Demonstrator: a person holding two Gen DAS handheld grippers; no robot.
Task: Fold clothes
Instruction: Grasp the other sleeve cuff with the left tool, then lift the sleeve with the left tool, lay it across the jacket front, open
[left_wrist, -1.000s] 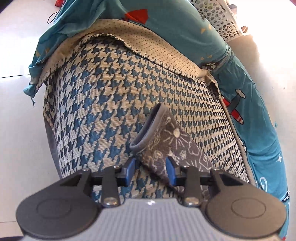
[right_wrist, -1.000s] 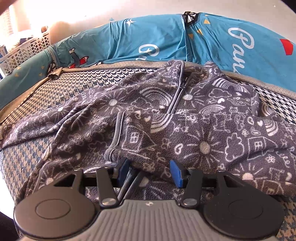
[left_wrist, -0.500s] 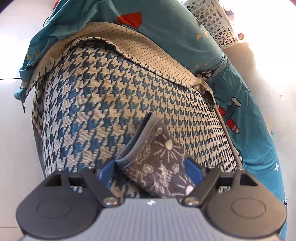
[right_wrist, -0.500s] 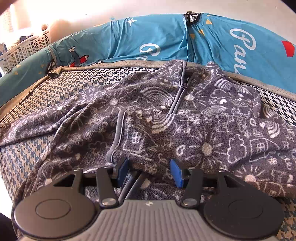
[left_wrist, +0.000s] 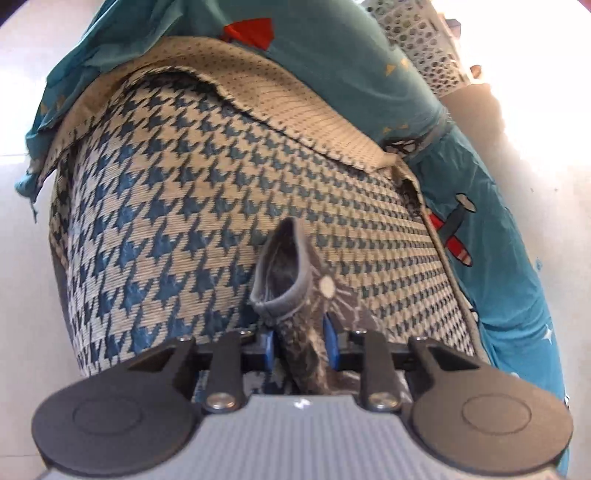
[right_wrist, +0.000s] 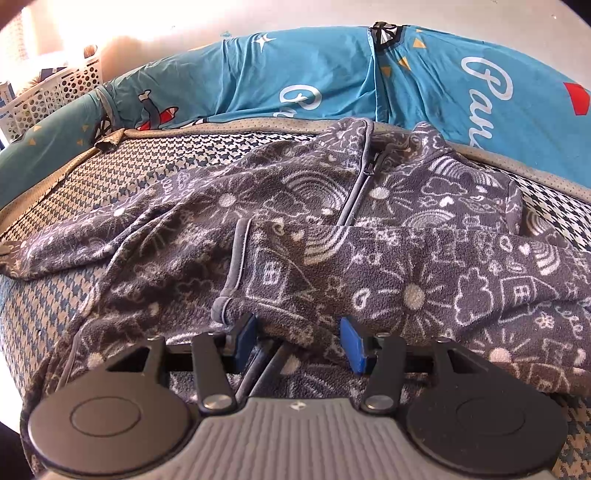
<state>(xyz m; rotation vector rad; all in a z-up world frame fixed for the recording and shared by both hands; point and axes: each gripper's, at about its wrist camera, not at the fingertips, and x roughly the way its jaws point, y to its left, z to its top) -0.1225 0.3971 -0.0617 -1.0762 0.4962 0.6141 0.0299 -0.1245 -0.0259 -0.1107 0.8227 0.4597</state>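
A grey fleece jacket (right_wrist: 303, 206) with white doodle print lies spread on a blue houndstooth mat (right_wrist: 122, 170), zipper up. Its right sleeve (right_wrist: 424, 280) is folded across the body, cuff toward the left. My right gripper (right_wrist: 299, 341) is open, its blue pads either side of the lower edge of that sleeve, not pinching it. My left gripper (left_wrist: 299, 343) is shut on the jacket's other sleeve just behind the cuff (left_wrist: 282, 269), which stands up open above the houndstooth mat (left_wrist: 177, 206).
A teal printed sheet (right_wrist: 332, 74) lies bunched along the mat's far side, also in the left wrist view (left_wrist: 476, 206). A white perforated basket (right_wrist: 55, 92) stands at the far left corner. Pale floor surrounds the mat (left_wrist: 22, 258).
My left gripper opened wide around the sleeve cuff half a second ago and has now closed tight on it. The right gripper and folded sleeve stayed almost still.
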